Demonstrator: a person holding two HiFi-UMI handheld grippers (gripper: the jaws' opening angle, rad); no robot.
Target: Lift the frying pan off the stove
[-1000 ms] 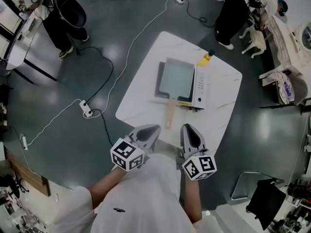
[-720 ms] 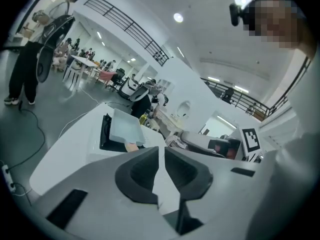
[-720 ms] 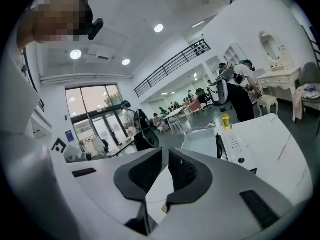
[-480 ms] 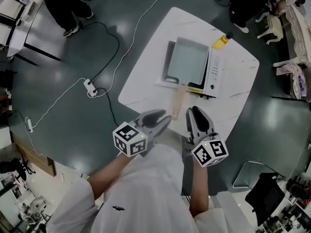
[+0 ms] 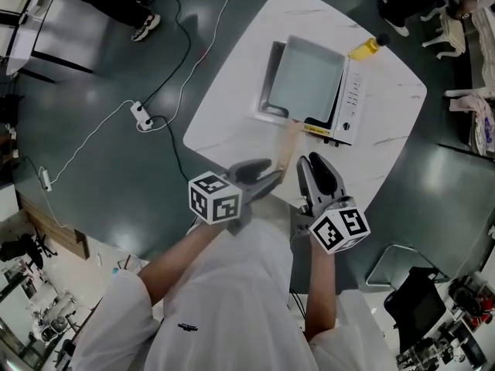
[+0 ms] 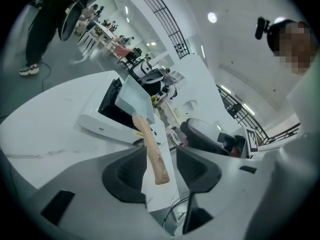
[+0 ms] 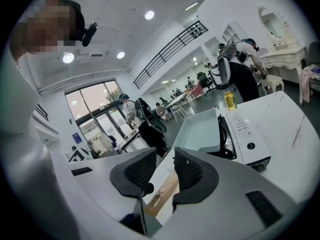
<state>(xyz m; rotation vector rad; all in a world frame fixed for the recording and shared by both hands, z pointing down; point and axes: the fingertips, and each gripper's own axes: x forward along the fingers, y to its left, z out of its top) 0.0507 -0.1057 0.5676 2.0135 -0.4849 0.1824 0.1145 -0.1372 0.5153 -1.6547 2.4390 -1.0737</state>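
A square grey-blue frying pan rests on a white portable stove on the white table. Its wooden handle points toward me. My left gripper hovers at the table's near edge, just left of the handle's end. In the left gripper view the handle shows in the wide gap of the left gripper, a little beyond the pads. My right gripper sits to the right of the handle, partly open, with the handle's end below its gap. Both have just been opening.
A yellow bottle stands behind the stove. Cables and a power strip lie on the dark floor left of the table. A black chair is at the lower right. People stand far off in both gripper views.
Both grippers have dropped and moved forward to the handle's end. Their jaws went from shut to open, the left much wider. The table has drawn closer in the head view.
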